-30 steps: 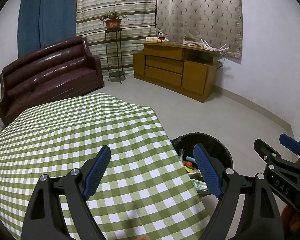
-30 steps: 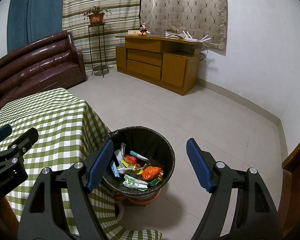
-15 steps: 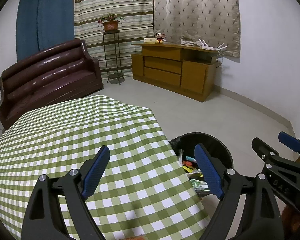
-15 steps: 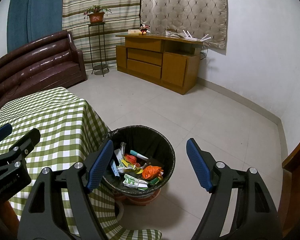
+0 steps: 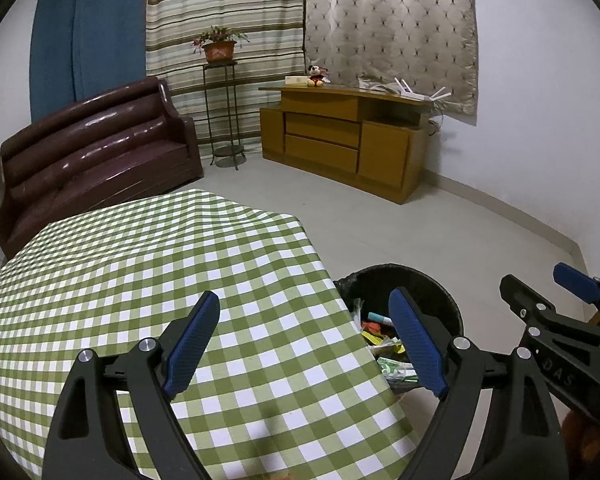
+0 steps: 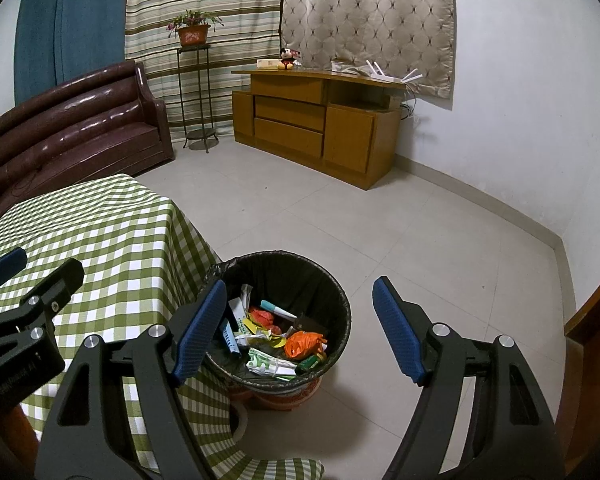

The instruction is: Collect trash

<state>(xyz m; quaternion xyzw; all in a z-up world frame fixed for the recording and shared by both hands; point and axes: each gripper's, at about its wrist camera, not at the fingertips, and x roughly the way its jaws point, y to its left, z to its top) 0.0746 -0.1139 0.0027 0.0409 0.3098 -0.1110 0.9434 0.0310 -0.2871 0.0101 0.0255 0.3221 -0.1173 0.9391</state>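
Trash looks collected — nothing left on my surface (image 5: 148, 264).
Wrappers (image 6: 276, 336) fill the bin (image 6: 332, 292); left tool (image 5: 304, 344) and right tool (image 6: 300, 328) both wide, empty.

left gripper (image 5: 304, 340): jaws wide apart, nothing between the pads, tilted downward | right gripper (image 6: 298, 326): jaws wide apart, nothing between the pads, tilted downward, just beside the left

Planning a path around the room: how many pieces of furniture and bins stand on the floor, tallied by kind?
sofa: 1
table: 1
cabinet: 1
plant stand: 1
trash bin: 1
Total: 5
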